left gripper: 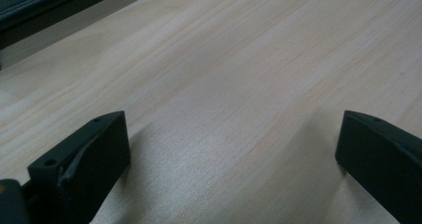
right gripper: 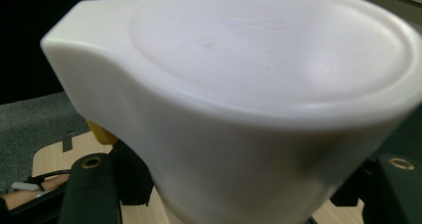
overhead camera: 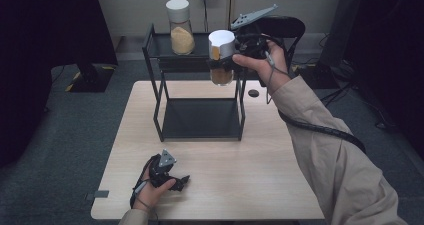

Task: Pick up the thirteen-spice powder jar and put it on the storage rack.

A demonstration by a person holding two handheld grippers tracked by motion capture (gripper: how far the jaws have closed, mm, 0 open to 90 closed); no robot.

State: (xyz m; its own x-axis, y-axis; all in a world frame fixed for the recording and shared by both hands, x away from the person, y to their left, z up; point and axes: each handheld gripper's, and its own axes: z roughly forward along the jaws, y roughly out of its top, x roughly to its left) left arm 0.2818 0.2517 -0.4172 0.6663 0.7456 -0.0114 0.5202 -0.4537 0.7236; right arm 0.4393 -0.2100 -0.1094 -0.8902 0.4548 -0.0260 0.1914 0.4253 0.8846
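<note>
Two grippers, two jars, one rack. The left gripper (overhead camera: 176, 181) rests low on the table (overhead camera: 250, 180), jaws spread wide with only bare wood between them. One white-lidded jar (overhead camera: 180, 27) stands on the black rack's (overhead camera: 160, 47) top shelf. The right gripper (overhead camera: 239, 52) pinches the second jar (overhead camera: 221, 57) by its lid, in the air by the rack's right end.

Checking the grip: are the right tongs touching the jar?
Touching. In the right gripper view, both black jaws press the white-lidded jar below its lid, right tongs shut on it.
</note>
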